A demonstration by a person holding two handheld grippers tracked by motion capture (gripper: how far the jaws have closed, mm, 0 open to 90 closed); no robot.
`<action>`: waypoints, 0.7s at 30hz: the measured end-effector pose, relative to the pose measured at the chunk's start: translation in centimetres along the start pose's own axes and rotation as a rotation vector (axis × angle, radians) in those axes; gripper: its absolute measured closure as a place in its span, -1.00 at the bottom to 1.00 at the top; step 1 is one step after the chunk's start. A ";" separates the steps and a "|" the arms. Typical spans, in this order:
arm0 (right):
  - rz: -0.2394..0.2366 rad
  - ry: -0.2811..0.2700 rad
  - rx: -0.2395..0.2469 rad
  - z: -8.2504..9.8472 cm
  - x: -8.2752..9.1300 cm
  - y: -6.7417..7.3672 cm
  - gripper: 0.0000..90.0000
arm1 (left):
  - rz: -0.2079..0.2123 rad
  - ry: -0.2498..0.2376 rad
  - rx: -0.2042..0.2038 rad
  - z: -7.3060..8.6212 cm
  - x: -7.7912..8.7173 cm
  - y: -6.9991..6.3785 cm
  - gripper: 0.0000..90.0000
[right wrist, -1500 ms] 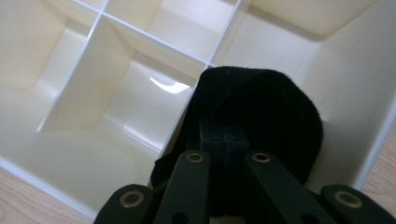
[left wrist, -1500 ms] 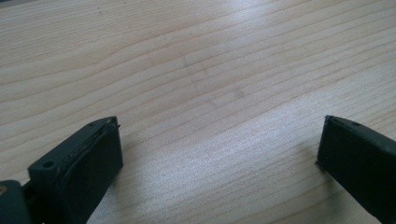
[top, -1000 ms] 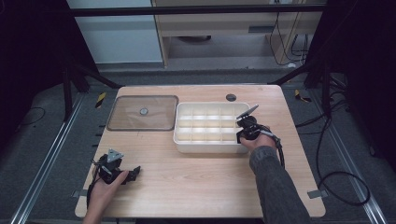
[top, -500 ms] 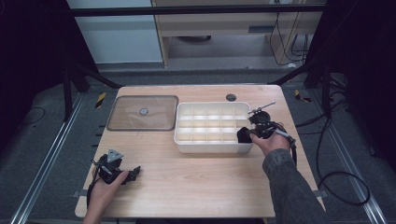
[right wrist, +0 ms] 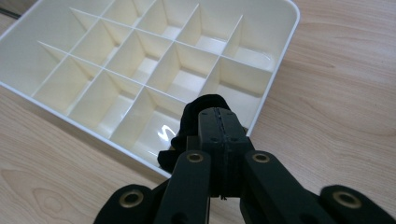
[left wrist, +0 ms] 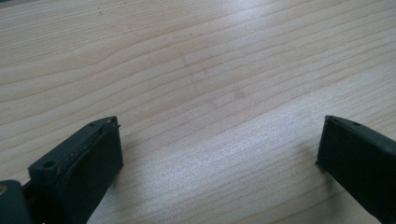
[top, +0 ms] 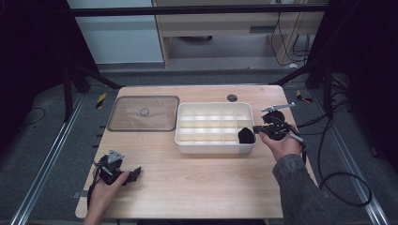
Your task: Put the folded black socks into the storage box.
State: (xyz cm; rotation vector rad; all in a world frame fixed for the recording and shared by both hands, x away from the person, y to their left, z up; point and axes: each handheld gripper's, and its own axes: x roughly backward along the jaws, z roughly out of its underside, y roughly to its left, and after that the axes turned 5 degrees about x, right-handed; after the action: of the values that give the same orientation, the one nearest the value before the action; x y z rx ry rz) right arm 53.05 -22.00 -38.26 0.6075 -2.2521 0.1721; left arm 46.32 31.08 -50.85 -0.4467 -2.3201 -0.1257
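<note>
A white divided box (top: 213,148) stands in the middle of the wooden table. My right gripper (top: 256,128) hovers at the box's right end, its jaws pressed together. A small black soft object (top: 245,136) hangs at the tips over the front right compartment. In the right gripper view the shut right gripper (right wrist: 218,116) pinches that black object (right wrist: 191,112) just above the box's rim (right wrist: 285,42). The other compartments are empty. My left gripper (top: 136,171) rests near the table's front left corner. In its own view the left gripper (left wrist: 219,144) stands open over bare wood.
A clear flat lid (top: 143,113) with a small round knob lies left of the box. A dark round hole (top: 232,98) sits in the table behind the box. Metal frame legs and cables stand on the floor around the table.
My right hand has drawn to the right, from over the box to its right end, and the black object now shows at the front right compartment. The left gripper has not moved.
</note>
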 end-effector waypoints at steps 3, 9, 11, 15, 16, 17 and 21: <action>-0.010 -0.039 0.000 0.4 0.7 0.2 1.00 | -0.001 0.000 0.000 0.0 0.0 0.0 -1.00; -0.029 -0.095 -0.023 1.8 1.7 0.5 0.90 | 0.000 0.000 0.000 0.0 0.0 0.0 -1.00; -0.034 -0.095 -0.021 2.1 1.7 0.5 0.86 | 0.000 -0.001 -0.002 0.0 0.0 0.0 -1.00; -0.029 -0.094 -0.037 3.2 2.1 0.8 0.59 | 0.000 -0.001 -0.002 0.0 0.0 0.0 -1.00; -0.032 -0.097 -0.041 3.5 2.2 0.8 0.53 | 0.000 -0.001 -0.002 0.0 0.0 0.0 -1.00; -0.032 -0.091 -0.038 4.1 2.3 1.0 0.35 | 0.000 -0.001 -0.002 0.0 0.0 0.0 -1.00; -0.026 -0.091 -0.039 5.4 2.4 1.4 -0.01 | 0.000 -0.001 -0.002 0.0 0.0 0.0 -1.00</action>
State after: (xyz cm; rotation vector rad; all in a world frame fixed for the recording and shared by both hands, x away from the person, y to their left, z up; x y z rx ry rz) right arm 47.43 -23.32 -40.14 0.6344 -2.3285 0.0890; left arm 46.31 31.08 -50.86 -0.4482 -2.3209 -0.1276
